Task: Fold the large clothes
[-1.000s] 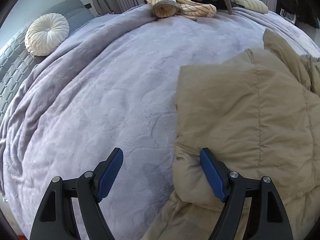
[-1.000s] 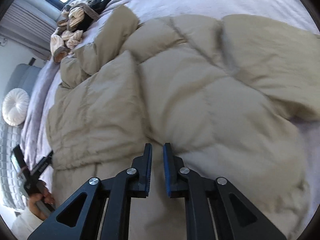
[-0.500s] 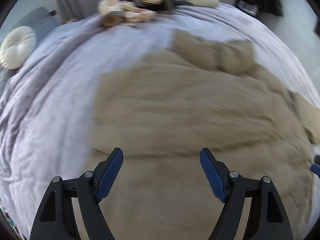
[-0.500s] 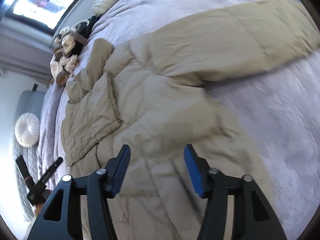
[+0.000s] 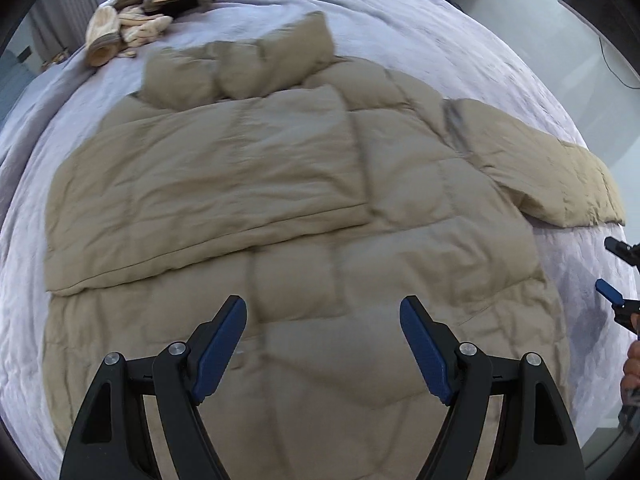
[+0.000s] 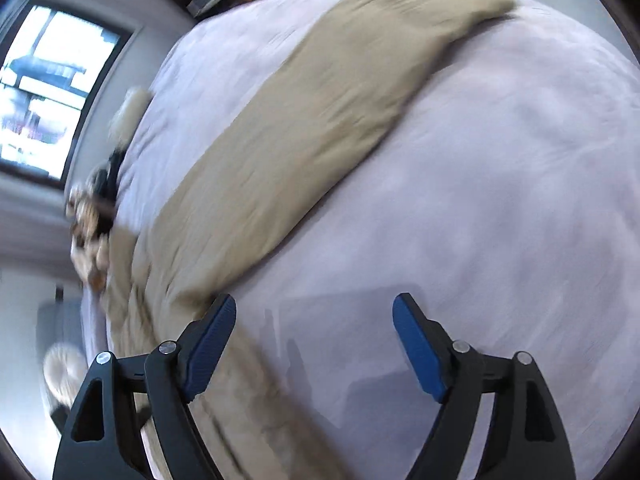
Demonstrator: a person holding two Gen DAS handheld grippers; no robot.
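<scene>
Since a second ago we have swung both tools to the right across the bed: our left gripper (image 5: 322, 344), which then straddled the jacket's left edge over bare blanket, now hangs over the near middle of the tan puffer jacket (image 5: 280, 200), and our right gripper (image 6: 314, 340), whose jaws were nearly together over the jacket's body, is now off the garment.

Our left gripper's jaws stand wide with nothing between them — only quilted fabric below. Our right gripper's jaws are opening and already far apart; between them we see bare lilac blanket (image 6: 500, 200), with the left blue pad just beside the jacket's edge. No pad presses on cloth.

We see the jacket lying flat on the blanket (image 5: 460, 40) in the left wrist view, collar at the far side, its left sleeve folded across the chest. Its right sleeve (image 5: 552, 176) stretches out to the right, unfolded; in the blurred right wrist view that sleeve (image 6: 320, 112) runs as a long band toward the far right.

A heap of striped clothes (image 5: 148, 16) sits at the far left of the bed, well apart from the jacket. At the right edge of the left wrist view, our right gripper's tip (image 5: 618, 276) and part of a hand (image 5: 632, 372) show. We see no containers.
</scene>
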